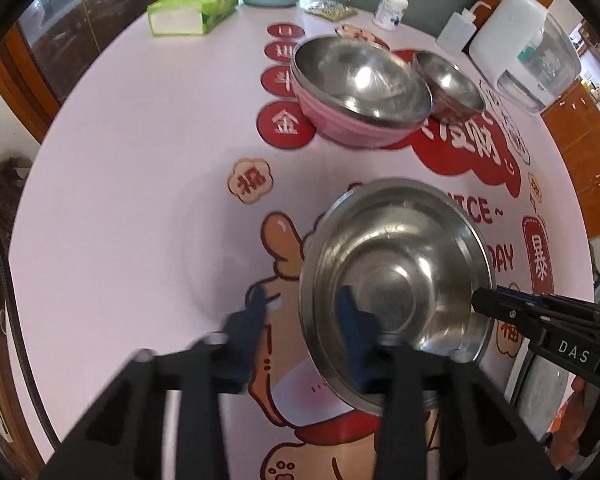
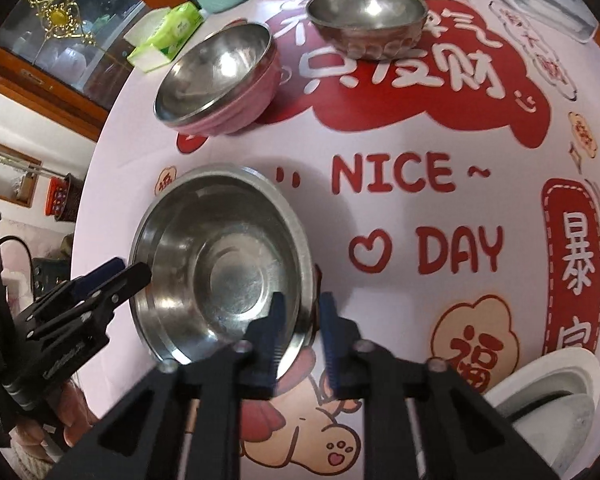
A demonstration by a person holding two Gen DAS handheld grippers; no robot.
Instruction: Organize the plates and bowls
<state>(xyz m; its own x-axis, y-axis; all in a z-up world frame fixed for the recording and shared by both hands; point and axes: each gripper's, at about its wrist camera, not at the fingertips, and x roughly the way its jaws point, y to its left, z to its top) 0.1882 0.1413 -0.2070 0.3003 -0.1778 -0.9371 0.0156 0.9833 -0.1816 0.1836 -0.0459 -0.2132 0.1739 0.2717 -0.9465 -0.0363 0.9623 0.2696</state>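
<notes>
The left gripper [image 1: 304,312] straddles the near-left rim of the steel basin [image 1: 396,264]: one blue finger stands inside the bowl, the other outside over the tablecloth [image 1: 120,200], the gap narrow; motion blur leaves it unclear whether the pads already pinch the wall. The right gripper [image 2: 300,320] straddles the opposite rim of the same steel basin [image 2: 220,264], jaws drawn close with the rim between them, so it appears clamped on the edge. The basin sits upright on the printed cloth near the table's front edge, apart from the other dishes. Judgement: thin sheet metal, light, stiff, not fragile, but polished and slick; a rim pinch from two opposite sides is the sensible hold, since a one-sided grip would let it swing or slip. Behind it stands a pink bowl [image 1: 340,120] with a steel bowl nested inside, and just beside that a smaller dimpled steel bowl [image 1: 452,88]; either could be the stacking target. Farther back: a tissue pack [image 1: 192,8], a white pill bottle [image 1: 392,8], a squeeze bottle [image 1: 456,28] and a white appliance [image 1: 528,52]. A white dish [image 2: 548,392] lies at the near right. Nothing stands between basin and bowls.
</notes>
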